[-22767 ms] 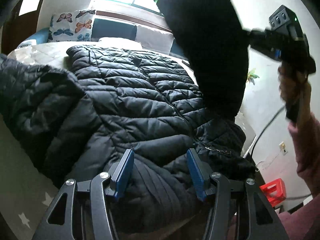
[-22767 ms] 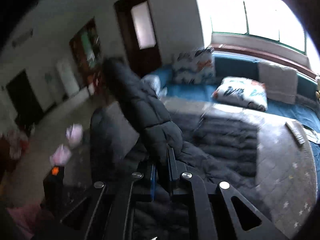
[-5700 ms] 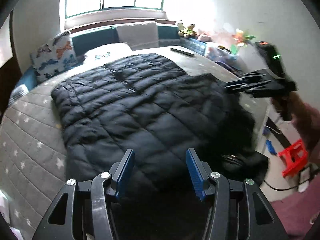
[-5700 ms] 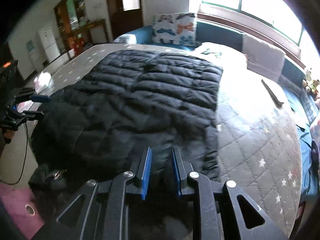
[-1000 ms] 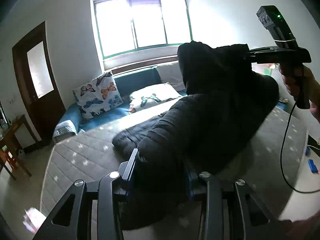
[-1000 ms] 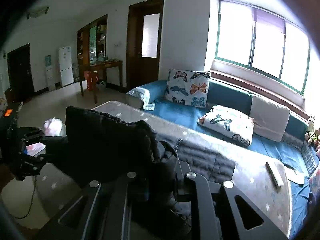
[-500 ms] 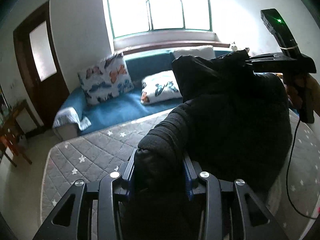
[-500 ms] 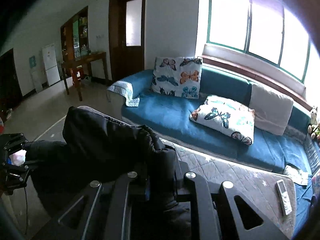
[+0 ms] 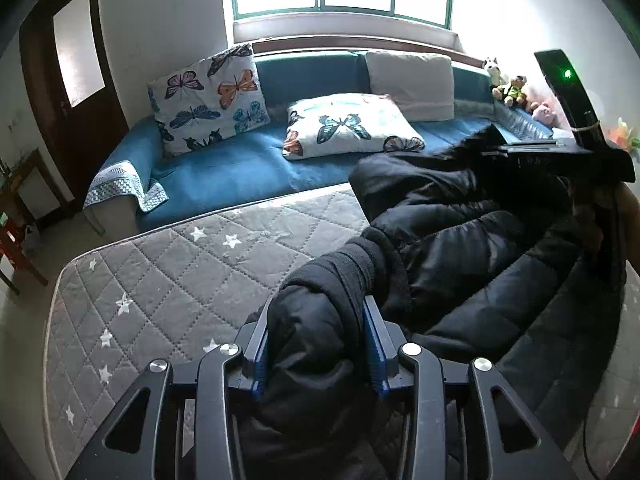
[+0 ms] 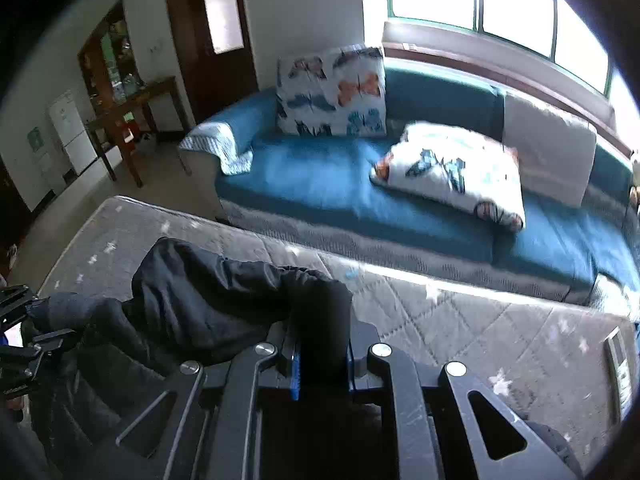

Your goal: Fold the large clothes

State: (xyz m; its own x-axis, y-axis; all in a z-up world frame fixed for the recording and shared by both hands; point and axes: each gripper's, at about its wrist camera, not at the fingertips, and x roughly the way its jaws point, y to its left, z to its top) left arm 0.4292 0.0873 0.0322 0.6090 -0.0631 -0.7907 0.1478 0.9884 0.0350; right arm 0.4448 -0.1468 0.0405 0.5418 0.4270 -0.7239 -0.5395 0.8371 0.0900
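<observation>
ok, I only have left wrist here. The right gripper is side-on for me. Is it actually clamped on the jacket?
Observer: Yes. Right wrist view shows the right gripper shut on a bunched fold of the jacket.
Operator: Anything lying on the mattress on that side?
Observer: What looks like a remote, blurred, at the right edge of the mattress, apart from the jacket.
Operator: And past the door?
Observer: A white fridge against the far wall.

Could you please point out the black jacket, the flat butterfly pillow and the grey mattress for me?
black jacket (image 9: pixel 460 240): left wrist view, puffy middle.
flat butterfly pillow (image 9: pixel 348 126): left wrist view, top face.
grey mattress (image 9: pixel 168 276): left wrist view, bare quilted top.
</observation>
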